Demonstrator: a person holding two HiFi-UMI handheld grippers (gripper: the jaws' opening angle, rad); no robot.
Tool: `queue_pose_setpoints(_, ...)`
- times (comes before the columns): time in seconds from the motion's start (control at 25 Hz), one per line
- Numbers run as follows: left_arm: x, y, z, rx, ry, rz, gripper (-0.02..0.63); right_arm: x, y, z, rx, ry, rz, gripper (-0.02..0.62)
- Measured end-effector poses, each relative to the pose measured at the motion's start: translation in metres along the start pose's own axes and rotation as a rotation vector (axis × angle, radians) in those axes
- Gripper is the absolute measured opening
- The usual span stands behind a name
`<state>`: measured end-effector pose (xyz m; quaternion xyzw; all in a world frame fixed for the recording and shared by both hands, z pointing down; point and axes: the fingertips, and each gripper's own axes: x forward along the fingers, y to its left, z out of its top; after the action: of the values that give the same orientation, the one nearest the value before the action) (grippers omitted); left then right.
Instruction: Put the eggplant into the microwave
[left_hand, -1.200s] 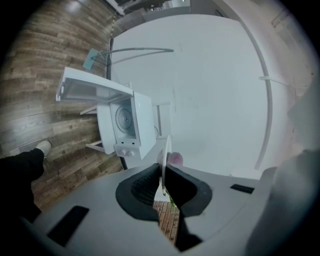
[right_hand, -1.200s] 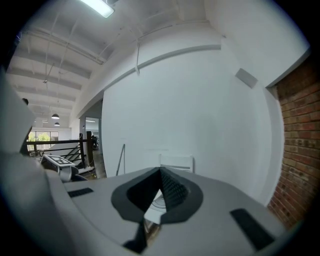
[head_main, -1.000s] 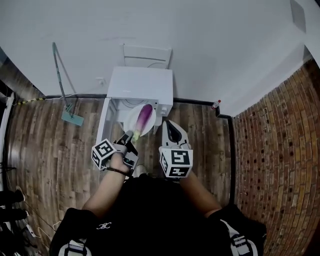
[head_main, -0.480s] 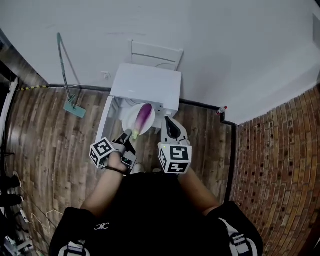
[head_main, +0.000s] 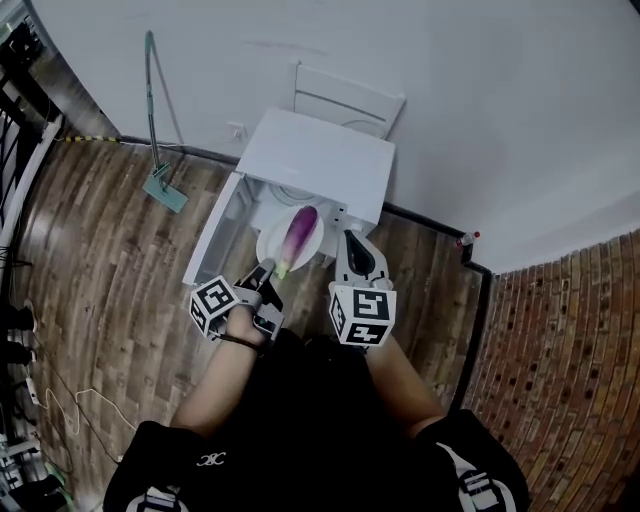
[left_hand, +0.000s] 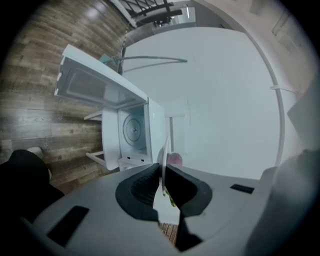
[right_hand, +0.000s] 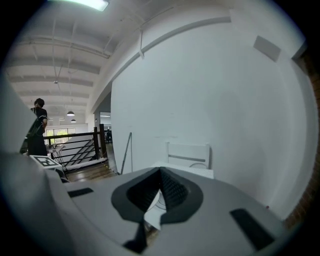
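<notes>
Purple eggplant (head_main: 299, 232) lies on a white plate (head_main: 268, 243), just beyond the jaw tips of the left gripper (left_hand: 162, 172), whose narrow-set jaws clamp the plate's near rim. Ahead of those jaws stands the microwave (head_main: 320, 165), its door (head_main: 213, 238) open and the turntable (left_hand: 133, 129) exposed. The right gripper (right_hand: 160, 172) has its jaws together on nothing. Step in hand, as judged: bringing the loaded plate to the opening. The next move calls for a level plate, slid straight in onto the turntable.
</notes>
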<state>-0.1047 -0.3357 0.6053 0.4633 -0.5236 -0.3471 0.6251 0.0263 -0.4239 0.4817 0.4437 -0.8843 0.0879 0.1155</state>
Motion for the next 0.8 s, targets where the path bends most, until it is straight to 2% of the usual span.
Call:
queue_pose_setpoints(0.12,0.020,0.043,0.008,-0.018,-0.024,0.013,0.032,0.018,0.003,-0.048,0.020,0.004,0.039,0.006)
queue_pose_setpoints(0.32,0.088,0.126,0.035,-0.002,-0.029,-0.031,0.032,0.082,0.004,-0.149,-0.015,-0.036,0.076,0.006)
queue_pose_setpoints(0.48,0.140,0.186,0.058,0.021,-0.022,-0.063,0.032,0.129,-0.003,-0.224,0.011,-0.068,0.083,0.006)
queue_pose_setpoints(0.64,0.180,0.219,0.076,-0.029,-0.035,-0.142,0.032,0.152,-0.011,-0.280,0.022,-0.109,0.091,0.006)
queue_pose_setpoints(0.8,0.214,0.222,0.098,0.032,-0.049,-0.169,0.032,0.161,-0.023,-0.325,0.052,-0.085,0.081,0.006)
